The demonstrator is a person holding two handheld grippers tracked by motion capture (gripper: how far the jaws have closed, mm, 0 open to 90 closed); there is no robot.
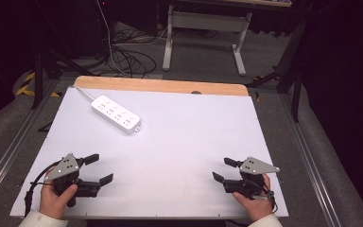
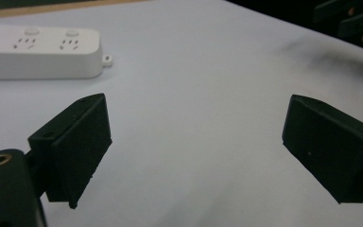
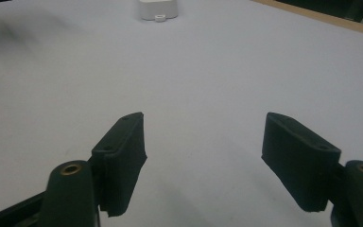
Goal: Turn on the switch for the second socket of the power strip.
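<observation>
High view showed a white table (image 1: 179,142) with a wooden strip along its far edge, and a person's two hands coming in from the near side, each holding a gripper. On the far left part of the white surface lay a white power strip (image 1: 116,114), set at a slant, with its white cord running off toward the far left corner. It sat well apart from both grippers, with nothing touching it.

The left gripper (image 1: 99,169) rested near the front left corner in the left hand (image 1: 54,198), its two black jaws spread wide apart with nothing between them. In the left gripper view the same gap was plain, only bare white table showing between the jaws, with the power strip up at the far left.

The right gripper (image 1: 225,170) sat near the front right corner in the right hand (image 1: 253,201), pointing inward toward the table's middle. Its jaws were also parted and empty. The right gripper view showed open white surface between them and the end of the power strip far off at the top
</observation>
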